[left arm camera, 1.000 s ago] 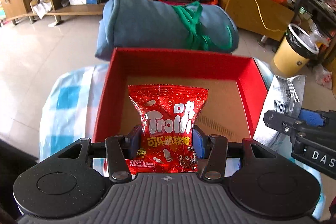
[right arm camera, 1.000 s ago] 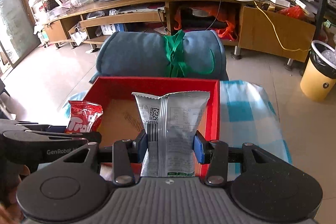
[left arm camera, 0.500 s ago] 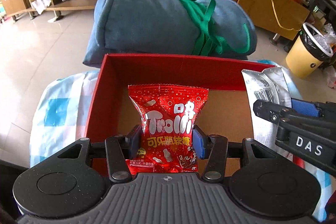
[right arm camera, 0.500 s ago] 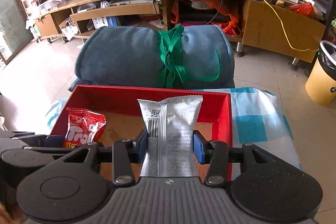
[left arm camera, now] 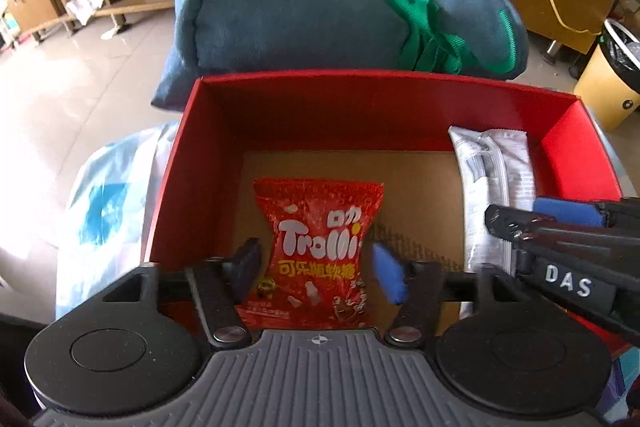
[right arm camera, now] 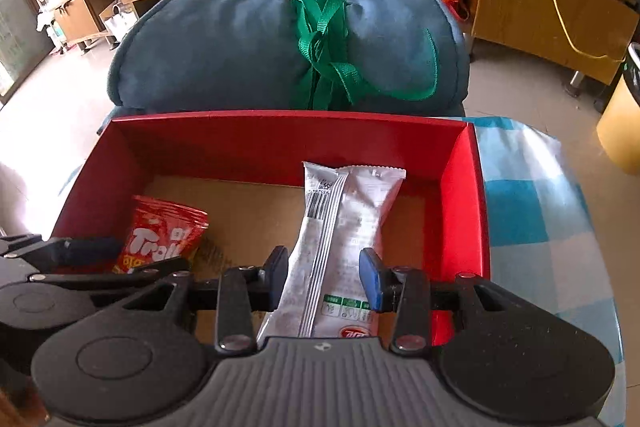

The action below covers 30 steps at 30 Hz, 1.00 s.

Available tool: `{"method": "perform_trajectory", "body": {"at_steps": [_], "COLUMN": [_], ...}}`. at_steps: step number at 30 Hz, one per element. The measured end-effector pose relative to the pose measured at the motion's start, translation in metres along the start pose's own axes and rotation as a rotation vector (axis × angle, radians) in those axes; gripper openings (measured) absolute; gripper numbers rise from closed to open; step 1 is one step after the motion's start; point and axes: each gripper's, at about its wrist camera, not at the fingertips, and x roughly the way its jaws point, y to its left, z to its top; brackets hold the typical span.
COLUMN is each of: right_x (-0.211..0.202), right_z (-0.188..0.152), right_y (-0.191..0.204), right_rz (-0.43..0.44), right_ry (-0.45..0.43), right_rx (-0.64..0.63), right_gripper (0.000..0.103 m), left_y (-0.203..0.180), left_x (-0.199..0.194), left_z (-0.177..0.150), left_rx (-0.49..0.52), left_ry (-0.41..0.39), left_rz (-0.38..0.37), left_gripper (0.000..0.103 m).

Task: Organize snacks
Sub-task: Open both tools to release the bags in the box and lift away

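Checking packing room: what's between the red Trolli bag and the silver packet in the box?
Bare cardboard floor only, between Trolli bag and silver packet; they lie apart. Clearest in the right wrist view.

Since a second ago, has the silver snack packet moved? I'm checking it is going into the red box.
Yes. The silver snack packet, between the right gripper's pads, has come down inside the red box; earlier its top stood above the far wall.

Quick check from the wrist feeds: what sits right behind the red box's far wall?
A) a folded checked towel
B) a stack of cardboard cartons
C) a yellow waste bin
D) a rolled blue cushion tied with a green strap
D: both wrist views show the rolled blue cushion, bound by the green strap, just beyond the far wall of the red box.
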Motion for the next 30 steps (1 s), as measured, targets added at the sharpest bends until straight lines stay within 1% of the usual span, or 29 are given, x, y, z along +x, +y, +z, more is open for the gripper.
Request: {"method": "perform_trajectory", "body": {"at_steps": [3, 9, 16, 20, 30], "right_x": [-0.005, -0.018, -0.040, -0.050, -0.069], "right_z": [0.000, 0.001, 0.000, -0.002, -0.011], "right_y": [0.001, 0.003, 0.006, 0.009, 0.016], "right_rz": [-0.010, -0.010, 0.006, 0.011, 0.028], "right_ry": [-0.013, -0.035, -0.071, -0.085, -0.100], "right_rx": [-0.007, -0.003, -0.005, -0.011, -0.027], "right_gripper": [0.035, 0.036, 0.038, 0.041, 0.041], "left_y": [-0.002, -0.003, 0.000, 0.003, 0.009], "left_x": [-0.006, -0.015, -0.037, -0.047, -0.064], "left_z": [0.000, 0.002, 0.000, -0.002, -0.011], "left_rx": [0.019, 0.024, 0.031, 0.027, 0.031], "left_ry": [-0.020, -0.042, -0.088, -0.096, -0.114], "left_rz": [0.021, 0.031, 0.036, 0.029, 0.020], "left_gripper": [0.079, 0.084, 0.086, 0.086, 0.087]}}
